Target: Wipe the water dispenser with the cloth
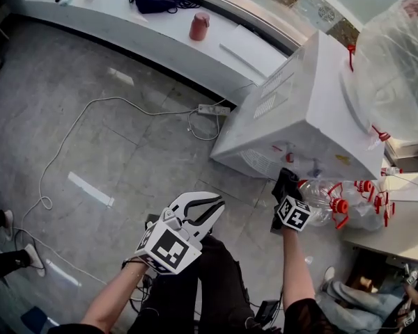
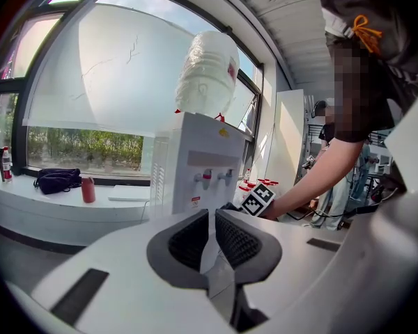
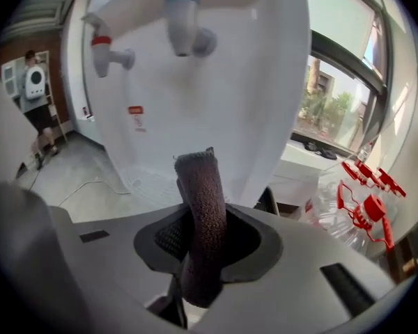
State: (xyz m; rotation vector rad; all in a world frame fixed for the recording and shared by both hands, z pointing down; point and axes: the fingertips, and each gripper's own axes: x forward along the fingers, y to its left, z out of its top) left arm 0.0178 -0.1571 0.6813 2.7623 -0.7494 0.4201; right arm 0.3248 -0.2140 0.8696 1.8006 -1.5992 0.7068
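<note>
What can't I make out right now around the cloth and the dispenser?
- Whether the cloth touches the water dispenser: in the head view the right gripper covers it, and the right gripper view settles neither gap nor contact.
- Print on the red label: too small, right gripper view.
- Top of the bottle: cut off by the head view's edge.

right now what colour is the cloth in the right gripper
Dark brown, with a coarse nubby texture. The cloth shows best in the right gripper view.

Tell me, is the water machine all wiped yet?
Not yet, it seems. Done: the cloth is picked up, clamped in the right gripper. In hand: it is held close to the front of the water dispenser, below the taps. Left: the wiping itself. The left gripper hangs back, shut and empty.
</note>
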